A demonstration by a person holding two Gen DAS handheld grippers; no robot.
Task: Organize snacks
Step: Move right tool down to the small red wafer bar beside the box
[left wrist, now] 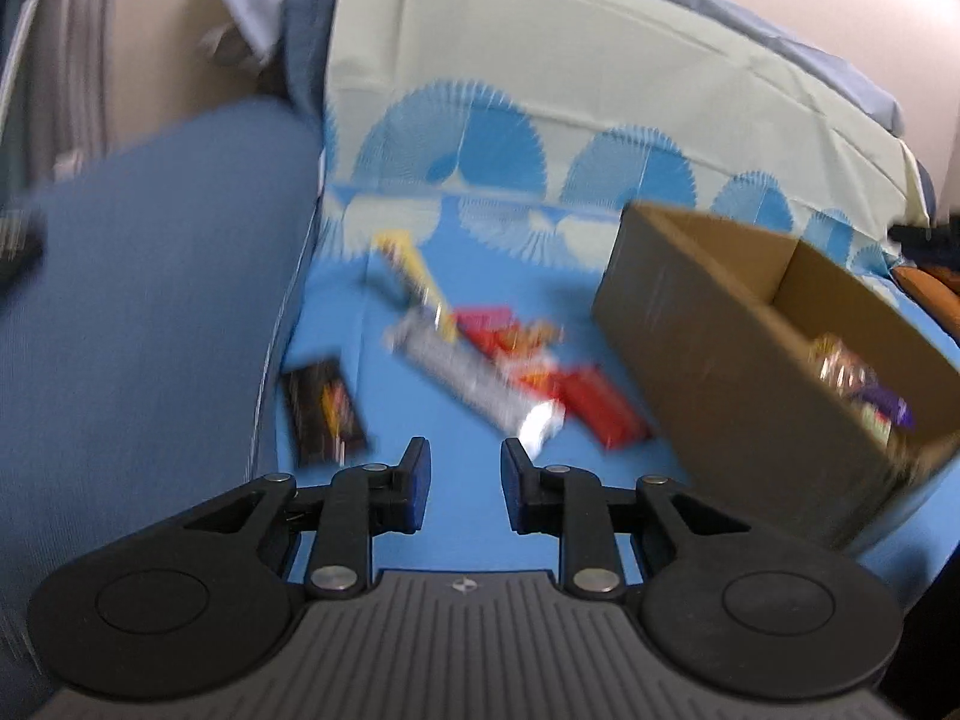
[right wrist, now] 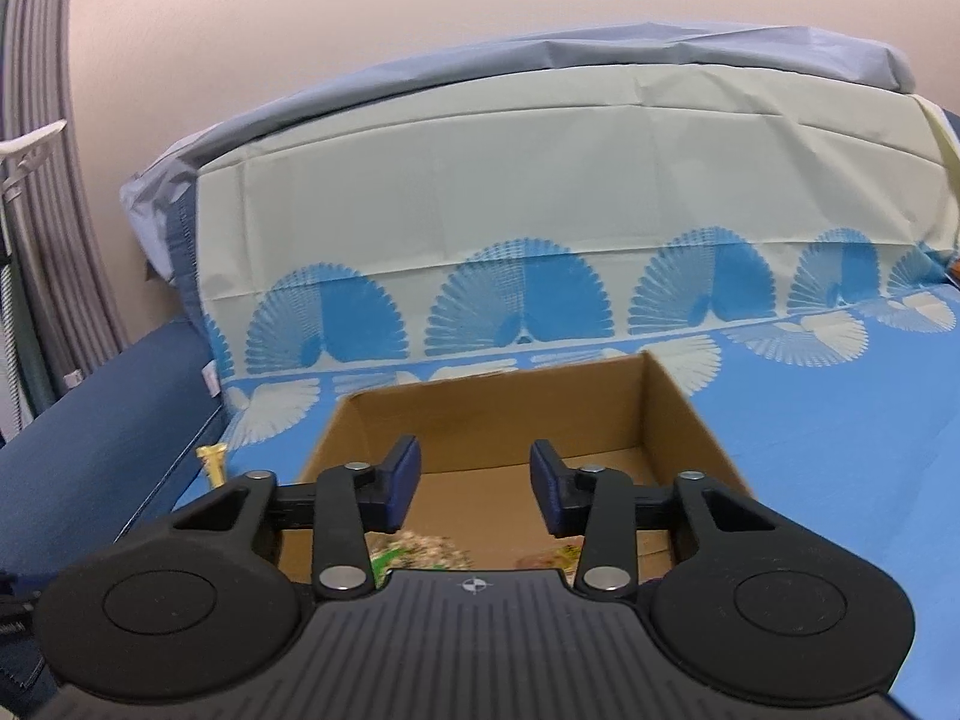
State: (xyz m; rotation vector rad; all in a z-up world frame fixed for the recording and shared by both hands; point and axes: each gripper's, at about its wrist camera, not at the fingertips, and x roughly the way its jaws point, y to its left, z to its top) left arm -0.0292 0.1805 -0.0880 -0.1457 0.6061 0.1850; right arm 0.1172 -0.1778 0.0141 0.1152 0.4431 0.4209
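Both my grippers, left (left wrist: 461,483) and right (right wrist: 474,483), hang empty with jaws apart. Some snacks already sit in the cardboard box (left wrist: 708,324) (contents blurry); several loose packets (left wrist: 510,372) lie on the blue cloth (left wrist: 336,324) beside it, so I judge the job partway done.

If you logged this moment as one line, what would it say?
left gripper: open, empty, over loose snacks | right gripper: open, empty, over box | box: some snacks inside
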